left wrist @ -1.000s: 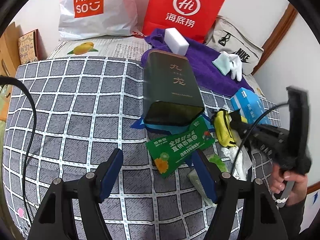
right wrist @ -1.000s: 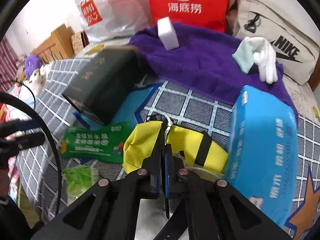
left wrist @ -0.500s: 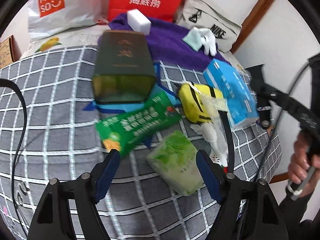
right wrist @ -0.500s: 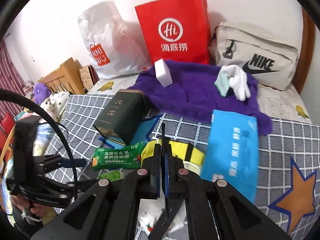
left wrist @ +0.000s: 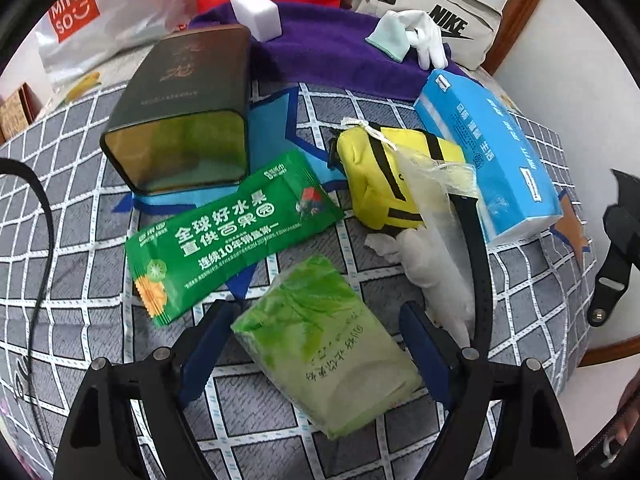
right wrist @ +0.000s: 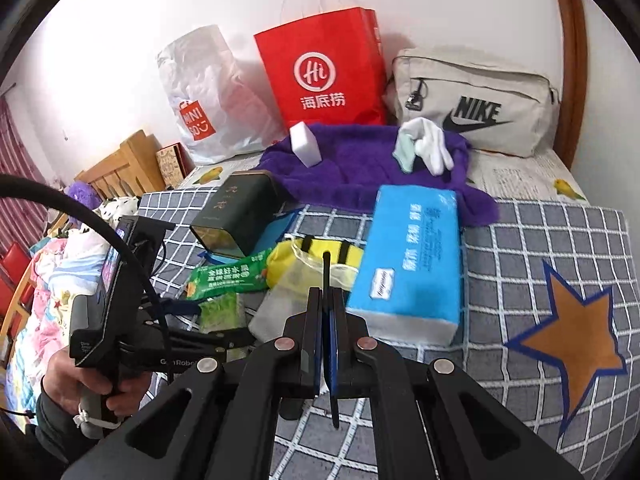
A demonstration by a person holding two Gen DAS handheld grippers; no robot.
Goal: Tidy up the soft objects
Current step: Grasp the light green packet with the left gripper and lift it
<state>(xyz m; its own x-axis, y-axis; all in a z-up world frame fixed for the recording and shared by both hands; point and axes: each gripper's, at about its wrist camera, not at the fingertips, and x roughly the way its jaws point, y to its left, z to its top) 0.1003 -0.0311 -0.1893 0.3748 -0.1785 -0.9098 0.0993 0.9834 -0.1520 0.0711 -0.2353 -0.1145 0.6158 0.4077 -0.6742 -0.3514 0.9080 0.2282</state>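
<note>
Though crinkled, green tissue pack [left wrist: 324,344] intact.

Bare checked bedspread [right wrist: 560,240] right of the blue tissue pack [right wrist: 412,264]; clutter crowds left.

The bed [right wrist: 560,256] wears a grey checked cover with stars. On it lie a dark tin [left wrist: 188,104] on its side, a green sachet [left wrist: 232,232], a pale green pack [left wrist: 328,356], a yellow pouch [left wrist: 384,184], a blue tissue pack [left wrist: 492,160] and a purple towel [right wrist: 360,164]. At the wall stand 3 bags: white [right wrist: 208,96], red [right wrist: 324,72] and beige [right wrist: 476,100].
</note>
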